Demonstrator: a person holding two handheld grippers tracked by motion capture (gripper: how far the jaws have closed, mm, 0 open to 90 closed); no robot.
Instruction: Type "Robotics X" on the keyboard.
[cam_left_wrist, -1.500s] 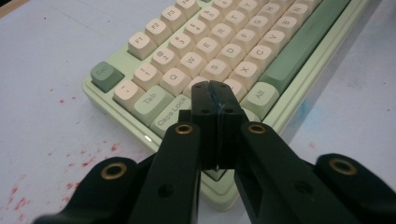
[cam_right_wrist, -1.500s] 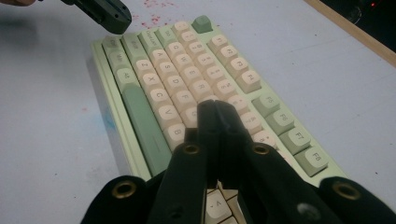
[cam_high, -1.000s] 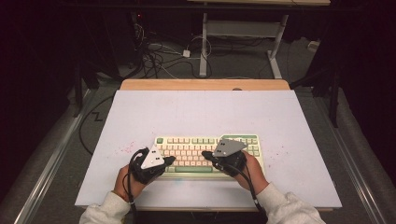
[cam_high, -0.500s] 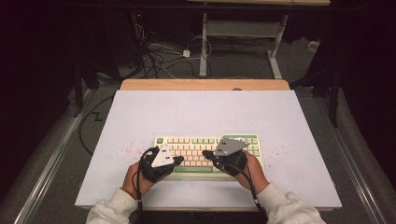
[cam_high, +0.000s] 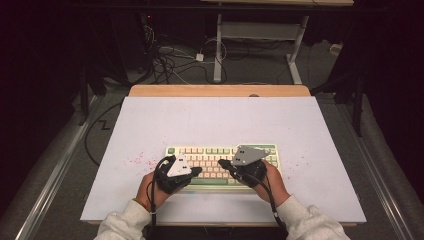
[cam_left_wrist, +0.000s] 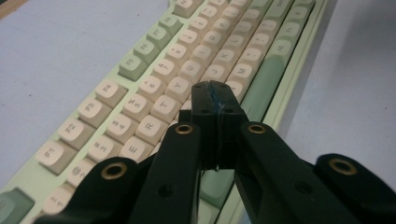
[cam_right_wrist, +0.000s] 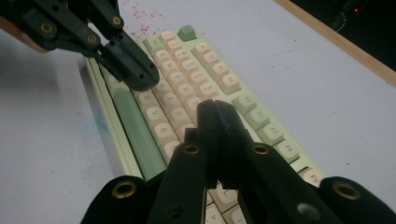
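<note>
A pale green keyboard (cam_high: 210, 151) with cream keys lies near the front middle of the white board. My left gripper (cam_high: 198, 171) is shut, its tips over the lower key rows near the green space bar (cam_left_wrist: 261, 84). My right gripper (cam_high: 222, 163) is shut too, pointing left over the middle keys. In the left gripper view the closed jaws (cam_left_wrist: 215, 93) hover just over the letter keys (cam_left_wrist: 140, 93). The right gripper view has its closed jaws (cam_right_wrist: 215, 112) above the keys (cam_right_wrist: 205, 88), with the left gripper (cam_right_wrist: 140, 77) facing them at upper left. Nothing is held.
The white board (cam_high: 215, 120) carries pink specks (cam_high: 135, 160) left of the keyboard. A wooden table edge (cam_high: 220, 90) runs along the back. Cables (cam_high: 170, 60) and desk legs (cam_high: 218, 45) sit on the floor beyond. A hand grips each tool.
My left gripper has slid to the right, along the keyboard's front toward the right gripper. The right gripper has stayed where it was. Both remain shut.
</note>
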